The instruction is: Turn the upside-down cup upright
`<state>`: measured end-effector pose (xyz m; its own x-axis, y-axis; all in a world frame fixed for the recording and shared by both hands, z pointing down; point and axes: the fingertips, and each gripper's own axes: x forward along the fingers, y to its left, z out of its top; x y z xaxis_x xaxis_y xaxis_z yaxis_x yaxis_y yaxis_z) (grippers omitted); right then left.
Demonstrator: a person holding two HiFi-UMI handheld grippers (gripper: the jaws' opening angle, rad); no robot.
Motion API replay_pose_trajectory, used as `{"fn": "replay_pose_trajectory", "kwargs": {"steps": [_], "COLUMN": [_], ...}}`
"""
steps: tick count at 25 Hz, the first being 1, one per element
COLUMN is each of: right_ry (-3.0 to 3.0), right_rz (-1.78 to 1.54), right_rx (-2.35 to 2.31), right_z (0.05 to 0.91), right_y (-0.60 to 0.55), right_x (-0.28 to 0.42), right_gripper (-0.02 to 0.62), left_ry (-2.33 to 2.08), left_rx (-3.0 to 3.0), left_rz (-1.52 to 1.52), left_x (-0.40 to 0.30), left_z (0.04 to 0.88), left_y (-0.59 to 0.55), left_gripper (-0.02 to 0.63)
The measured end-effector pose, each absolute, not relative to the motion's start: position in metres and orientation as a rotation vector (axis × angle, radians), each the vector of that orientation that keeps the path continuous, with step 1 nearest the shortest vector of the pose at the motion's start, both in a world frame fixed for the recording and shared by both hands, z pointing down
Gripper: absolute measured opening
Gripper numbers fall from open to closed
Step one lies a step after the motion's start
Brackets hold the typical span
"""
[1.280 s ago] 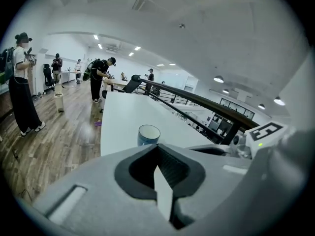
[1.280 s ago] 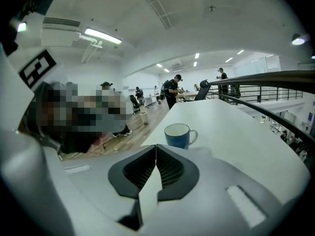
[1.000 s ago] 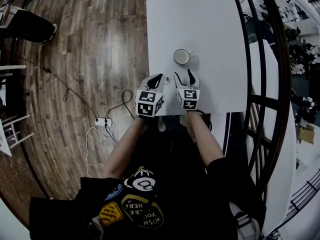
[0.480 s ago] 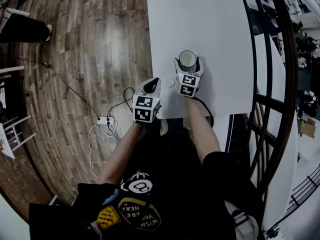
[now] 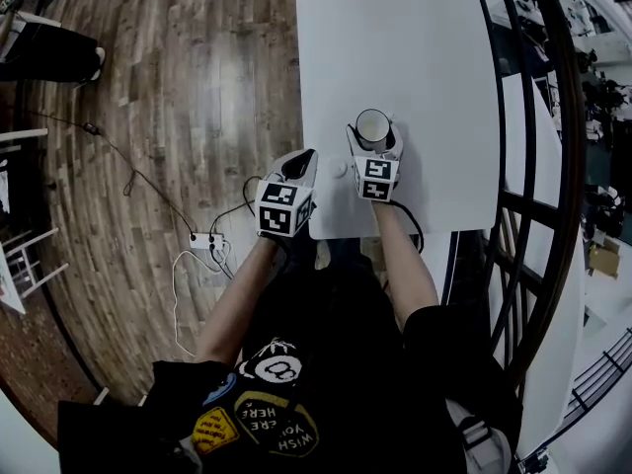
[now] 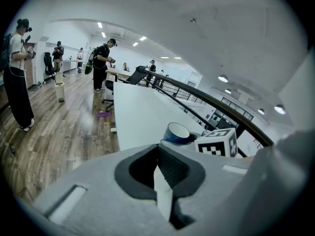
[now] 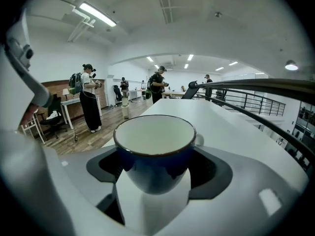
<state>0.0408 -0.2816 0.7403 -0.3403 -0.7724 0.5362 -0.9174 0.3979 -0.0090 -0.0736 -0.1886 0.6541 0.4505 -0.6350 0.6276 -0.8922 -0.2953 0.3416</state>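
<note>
The cup (image 7: pixel 155 154) stands mouth-up at the near end of the white surface (image 5: pixel 395 47). In the head view the right gripper (image 5: pixel 374 141) hides the cup's lower body, and its handle hardly shows in any view. In the left gripper view a marker cube (image 6: pixel 216 142) covers part of the cup. Both hands are hidden under the gripper bodies, so only bare forearms show, and the far end of the surface is cut off at 12 o'clock. The right forearm reaches straight ahead with its gripper tilted downward. Its jaws stand wide and are closing, with the cup between them and the dark pads against its blue sides. The left gripper (image 5: pixel 304 158) sits at 8 o'clock of the cup, over the surface's near left corner, also tilted down. Its jaws are pressed together with nothing in them. A wood floor (image 5: pixel 178 87) lies at 9 o'clock, with a power strip (image 5: pixel 202 240) and loose cables. A dark railing (image 5: pixel 513 166) curves past at 3 o'clock. People (image 7: pixel 90 97) stand far off in the room.
</note>
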Motion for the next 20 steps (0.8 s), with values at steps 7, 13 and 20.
{"fn": "replay_pose_trajectory", "kwargs": {"steps": [7, 13, 20], "right_ry": [-2.356, -2.489, -2.457], "right_rz": [0.351, 0.23, 0.009], "right_rx": [1.291, 1.105, 0.987], "right_z": [0.671, 0.606, 0.569], "right_y": [-0.235, -0.196, -0.17], "right_x": [0.04, 0.034, 0.028], "right_gripper": [0.388, 0.388, 0.388], "left_ry": [-0.96, -0.803, -0.741], "left_rx": [2.162, 2.236, 2.242], "left_rz": [0.314, 0.438, 0.571], "left_x": [-0.026, 0.007, 0.032], "left_z": [0.59, 0.556, 0.542], "left_y": [-0.212, -0.197, -0.183], "left_gripper": [0.129, 0.196, 0.218]}}
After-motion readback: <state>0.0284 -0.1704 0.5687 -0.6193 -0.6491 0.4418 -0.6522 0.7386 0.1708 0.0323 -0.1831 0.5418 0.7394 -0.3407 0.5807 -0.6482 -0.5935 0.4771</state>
